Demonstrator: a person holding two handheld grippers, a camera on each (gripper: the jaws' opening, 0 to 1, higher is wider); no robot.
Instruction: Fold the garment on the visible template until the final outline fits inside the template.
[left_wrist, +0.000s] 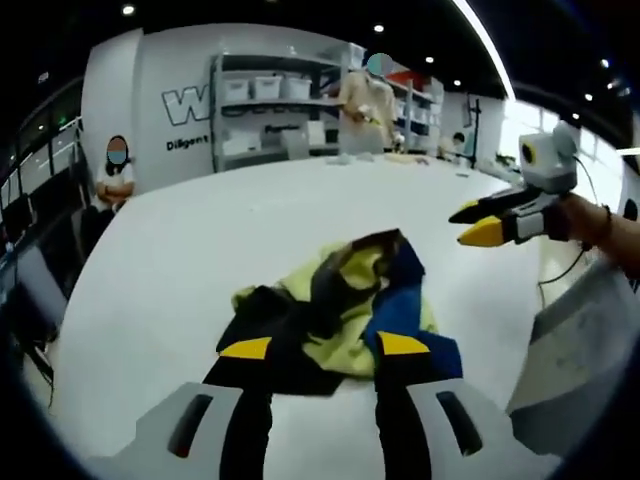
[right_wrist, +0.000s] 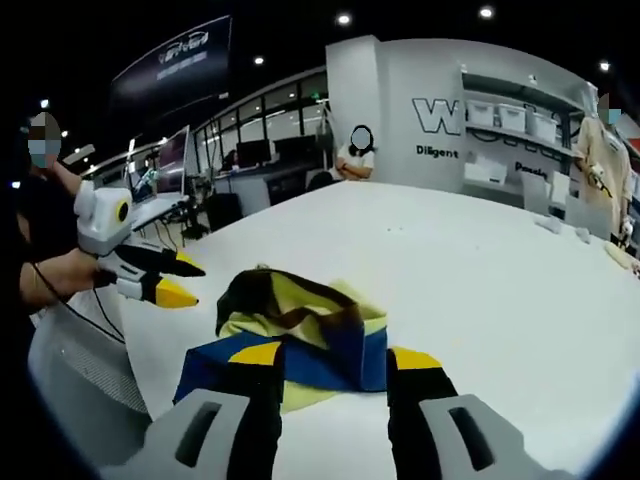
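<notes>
So the crumpled yellow, black and blue fabric garment (left_wrist: 345, 305) is bunched in a heap on the big white table (left_wrist: 200, 260), right ahead of both tools. The left gripper (left_wrist: 325, 347) has its yellow-tipped jaws spread wide just short of the heap's near edge, nothing between them. The right gripper (right_wrist: 335, 355) is the same deal, jaws apart, with the blue part of the cloth just past its tips. Might be brushing the fabric, hard to say with the fisheye. Each tool floats off to the side in the other's view, above the table edge.
</notes>
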